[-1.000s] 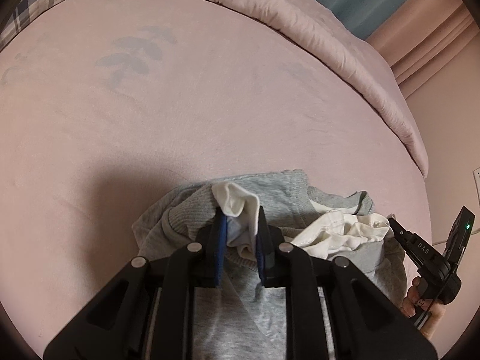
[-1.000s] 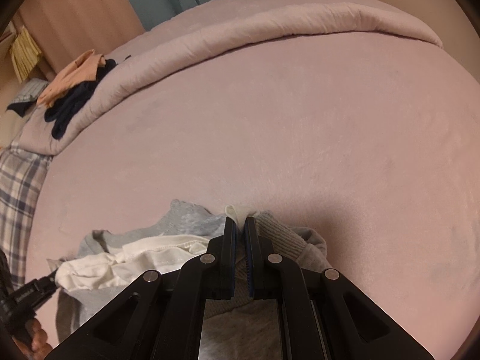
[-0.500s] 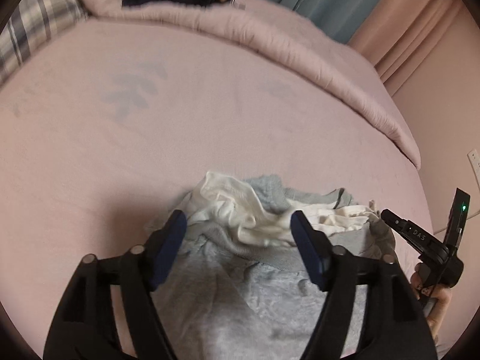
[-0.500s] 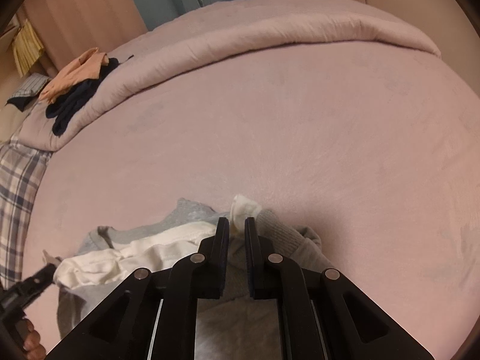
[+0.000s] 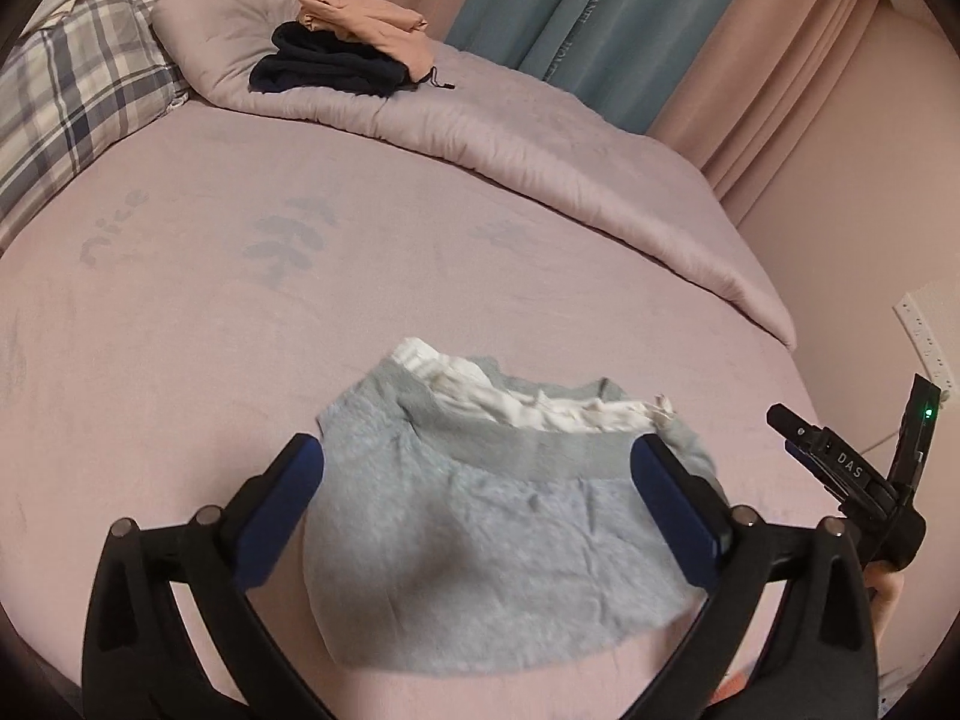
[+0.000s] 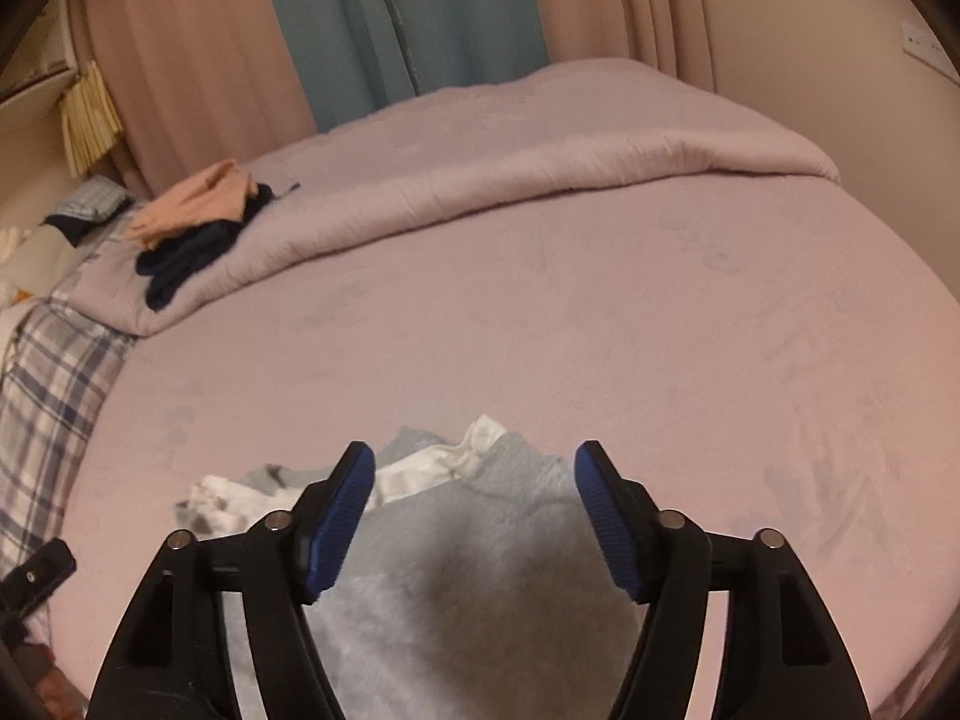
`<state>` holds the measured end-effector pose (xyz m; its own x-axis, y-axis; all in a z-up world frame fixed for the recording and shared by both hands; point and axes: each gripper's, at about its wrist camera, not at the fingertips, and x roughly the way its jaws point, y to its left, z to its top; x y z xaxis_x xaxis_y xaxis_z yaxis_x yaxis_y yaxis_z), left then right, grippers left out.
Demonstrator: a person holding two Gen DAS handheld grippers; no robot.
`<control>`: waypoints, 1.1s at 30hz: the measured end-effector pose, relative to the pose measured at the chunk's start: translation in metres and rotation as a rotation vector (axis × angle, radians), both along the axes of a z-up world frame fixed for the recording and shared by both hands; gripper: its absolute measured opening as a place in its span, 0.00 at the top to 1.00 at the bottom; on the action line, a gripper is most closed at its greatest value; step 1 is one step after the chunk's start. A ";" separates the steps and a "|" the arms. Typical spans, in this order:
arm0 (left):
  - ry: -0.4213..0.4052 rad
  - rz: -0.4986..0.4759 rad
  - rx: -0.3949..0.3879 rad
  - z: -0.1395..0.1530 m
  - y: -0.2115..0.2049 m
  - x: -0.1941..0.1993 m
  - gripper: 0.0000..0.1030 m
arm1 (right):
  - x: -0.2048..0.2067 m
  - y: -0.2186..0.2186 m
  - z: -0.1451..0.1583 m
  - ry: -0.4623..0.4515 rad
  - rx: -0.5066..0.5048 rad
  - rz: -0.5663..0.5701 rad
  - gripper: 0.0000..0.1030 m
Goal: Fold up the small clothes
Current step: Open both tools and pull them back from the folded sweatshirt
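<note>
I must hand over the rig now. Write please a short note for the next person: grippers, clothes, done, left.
Left gripper: open, jaws just opened, nothing between the pads.
Right gripper: open, jaws just opened, holding nothing.
Grey garment: lies folded over on the pink bed, its white lining showing at the far edge.
Done: one fold laid and released.
Left: probably another fold, then tidy the white edge.

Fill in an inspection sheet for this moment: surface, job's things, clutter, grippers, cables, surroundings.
Surface: pink bed sheet, faint leaf prints.
Job's things: grey garment lying folded on the sheet, white lining showing at its far edge.
Clutter: peach and navy clothes stacked on the rolled duvet.
Grippers: left gripper and right gripper have just been opening; nothing pinched.
Cables: nothing seen.
Surroundings: curtains, plaid pillow.
</note>
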<state>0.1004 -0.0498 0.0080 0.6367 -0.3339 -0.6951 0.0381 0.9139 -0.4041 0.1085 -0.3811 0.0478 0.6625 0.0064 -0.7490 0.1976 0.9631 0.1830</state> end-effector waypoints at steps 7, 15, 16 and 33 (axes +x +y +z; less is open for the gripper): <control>0.003 -0.008 0.041 -0.008 -0.002 -0.032 0.01 | -0.032 0.016 0.015 -0.048 -0.023 0.039 0.19; 0.042 0.029 0.004 -0.026 0.010 -0.063 0.01 | -0.059 0.031 0.018 -0.076 -0.080 0.057 0.15; 0.042 0.035 0.012 -0.028 0.010 -0.066 0.01 | -0.062 0.033 0.017 -0.076 -0.091 0.054 0.15; 0.154 0.032 0.117 -0.075 -0.007 -0.086 0.01 | -0.104 0.007 -0.041 0.036 0.070 -0.014 0.14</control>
<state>0.0140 -0.0564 -0.0671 0.5285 -0.2265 -0.8182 -0.0456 0.9548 -0.2937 0.0042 -0.3744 0.0067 0.6358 0.0508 -0.7702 0.2183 0.9452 0.2426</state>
